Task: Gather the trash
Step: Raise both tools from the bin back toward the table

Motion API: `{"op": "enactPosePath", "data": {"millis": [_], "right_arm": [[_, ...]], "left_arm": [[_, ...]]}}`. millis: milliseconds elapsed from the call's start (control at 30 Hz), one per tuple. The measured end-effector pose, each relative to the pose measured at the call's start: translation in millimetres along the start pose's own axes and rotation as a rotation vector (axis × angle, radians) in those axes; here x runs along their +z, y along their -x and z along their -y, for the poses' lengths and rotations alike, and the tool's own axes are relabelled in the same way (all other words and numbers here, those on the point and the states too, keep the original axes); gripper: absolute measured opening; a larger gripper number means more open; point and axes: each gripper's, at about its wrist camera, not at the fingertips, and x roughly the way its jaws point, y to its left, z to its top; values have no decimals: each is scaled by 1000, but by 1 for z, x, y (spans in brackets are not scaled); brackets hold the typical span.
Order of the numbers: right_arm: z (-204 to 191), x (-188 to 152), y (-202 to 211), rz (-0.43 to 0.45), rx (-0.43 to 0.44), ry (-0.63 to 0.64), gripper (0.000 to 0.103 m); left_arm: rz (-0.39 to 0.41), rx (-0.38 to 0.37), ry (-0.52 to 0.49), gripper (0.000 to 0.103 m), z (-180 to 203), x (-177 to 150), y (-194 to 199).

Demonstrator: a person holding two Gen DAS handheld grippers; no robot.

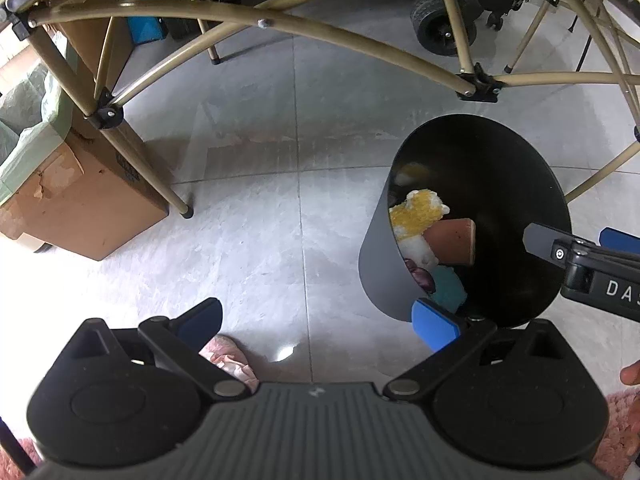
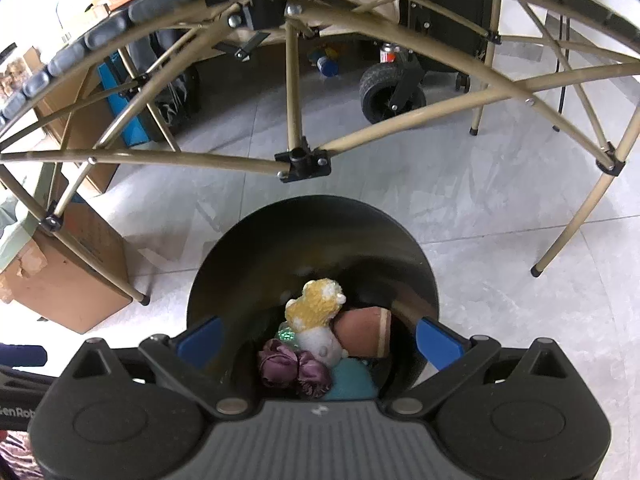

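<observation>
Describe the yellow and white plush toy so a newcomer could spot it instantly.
Find the round black metal bin standing on the grey tiled floor beside the tan folding table frame. Inside, the fuzzy yellow and white plush toy lies on top of the pile, the only pale, fluffy piece beside the brown wooden block and crumpled purple fabric.

The left gripper (image 1: 318, 322) points steeply downward, its blue-padded fingers (image 1: 434, 328) spread wide with nothing between them. The right gripper (image 2: 318, 338) also tilts steeply down, jaws spread fully apart and empty; in the left wrist view it reaches in from the right edge.
</observation>
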Motion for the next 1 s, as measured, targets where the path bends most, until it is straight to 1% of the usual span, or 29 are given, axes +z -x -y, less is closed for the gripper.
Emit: {"op": "enactPosePath", "data": {"millis": [233,500,733,800,900,1000], "right_arm": [[14,-3,29,72,-4,-22,103],[33,-3,78,204,8,-64,103],[44,-1,120,324,49,-87,103],[47,2,134,375,70,-84,103],[50,9,151,451,69,-76,103],[54,22,161,499,75,-74,103]], "left_arm": [[65,-5,-23,103,9,-3,21],[177,-17,-56,103,23,-7,54],[304,-40,-60,103,28,-12,89],[342,-40,-50,103,28,-10,101],[406,-45,-40,103,29,-5,118],[460,-61,-37,103,32,4,133]]}}
